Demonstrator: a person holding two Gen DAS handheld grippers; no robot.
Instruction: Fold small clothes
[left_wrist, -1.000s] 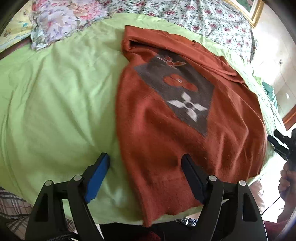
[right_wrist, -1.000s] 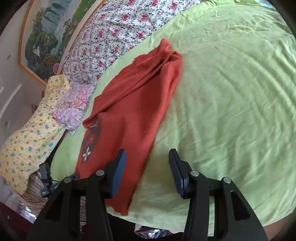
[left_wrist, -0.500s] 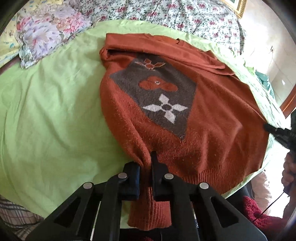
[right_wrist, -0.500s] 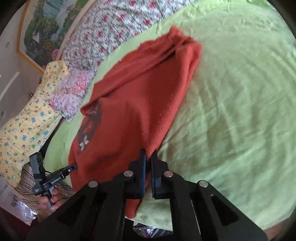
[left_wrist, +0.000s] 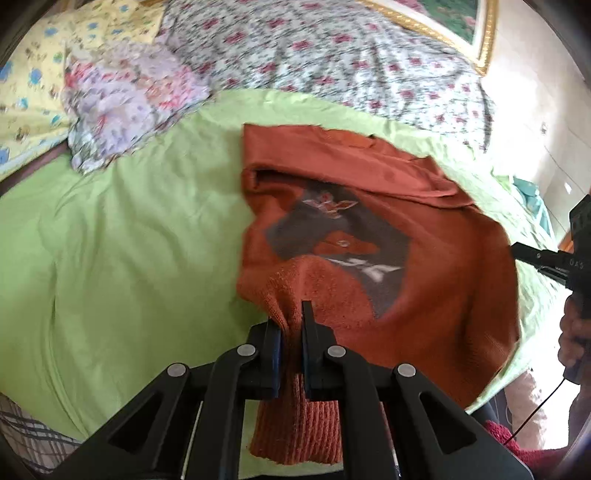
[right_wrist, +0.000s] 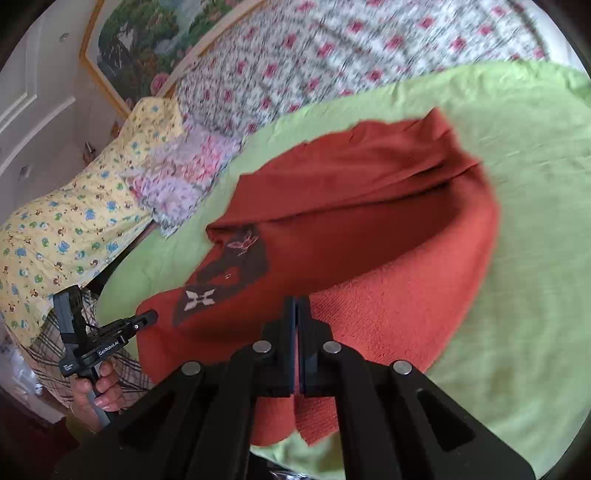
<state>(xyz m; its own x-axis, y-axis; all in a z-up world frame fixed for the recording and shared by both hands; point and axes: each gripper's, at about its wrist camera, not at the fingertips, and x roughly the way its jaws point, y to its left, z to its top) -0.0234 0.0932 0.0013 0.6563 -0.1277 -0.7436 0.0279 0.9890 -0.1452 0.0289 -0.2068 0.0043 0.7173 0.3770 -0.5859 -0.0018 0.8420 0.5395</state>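
So, near to far:
Left gripper (left_wrist: 291, 325): clamped on the sweater (left_wrist: 424, 206) hem, near-left corner.
Right gripper (right_wrist: 296, 317): pinching the hem too, near-right corner.
Sweater: rust knit, lifting off the green sheet (left_wrist: 129, 240).
Tip: I'd raise both corners level, carry them toward the far collar, edges aligned.
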